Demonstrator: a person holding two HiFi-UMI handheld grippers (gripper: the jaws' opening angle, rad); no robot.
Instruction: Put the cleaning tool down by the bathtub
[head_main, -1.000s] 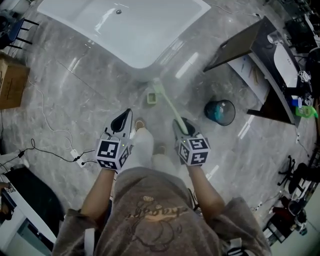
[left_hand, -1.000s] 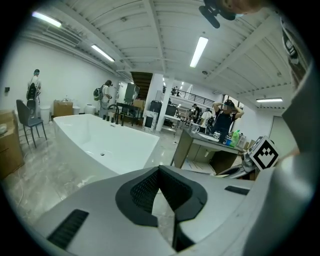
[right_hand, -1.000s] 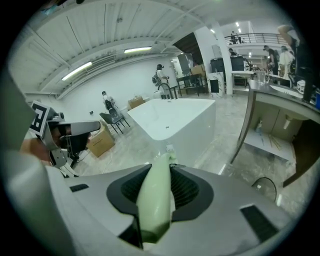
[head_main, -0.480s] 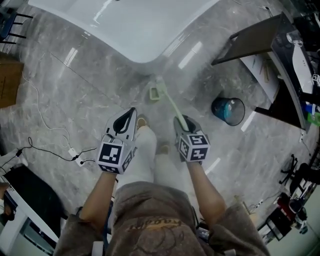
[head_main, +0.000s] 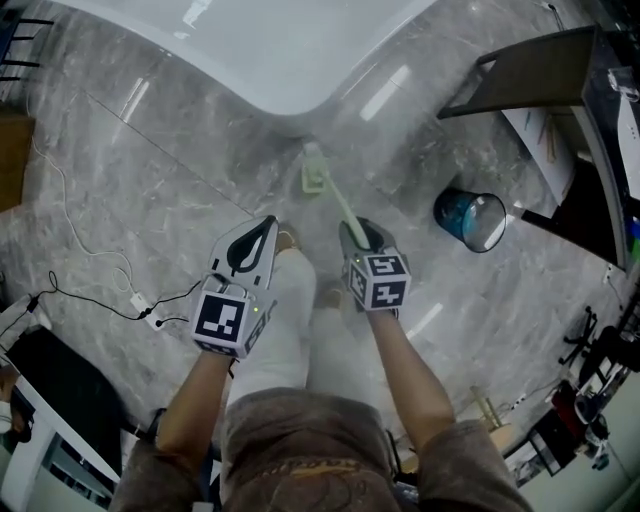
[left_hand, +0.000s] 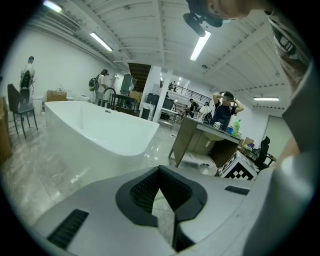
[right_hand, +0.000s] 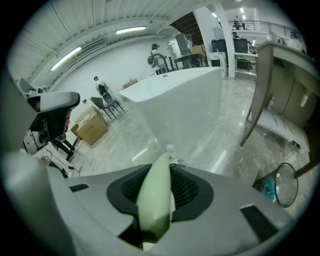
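Note:
The white bathtub (head_main: 250, 50) fills the top of the head view, its rounded corner pointing at me. The cleaning tool (head_main: 335, 200) is a pale green long-handled brush. Its head (head_main: 314, 178) hangs low over the grey marble floor just in front of that corner. My right gripper (head_main: 360, 235) is shut on the handle's near end. In the right gripper view the green handle (right_hand: 155, 200) runs out between the pads of the right gripper (right_hand: 167, 167) towards the tub (right_hand: 175, 100). My left gripper (head_main: 255, 240) is held beside it, shut and empty, and the left gripper (left_hand: 160, 175) looks at the tub (left_hand: 100, 135).
A teal waste bin (head_main: 470, 220) stands on the floor to the right, beside a dark desk (head_main: 530, 70). Cables and a power strip (head_main: 140, 305) lie at the left. The person's legs and shoes (head_main: 285, 245) are between the grippers. Cardboard boxes (right_hand: 90, 125) stand further off.
The bathtub and bin have slid upward and outward in the head view. The right gripper keeps its hold on the brush, and the brush head stays near the tub corner. The left gripper is unchanged.

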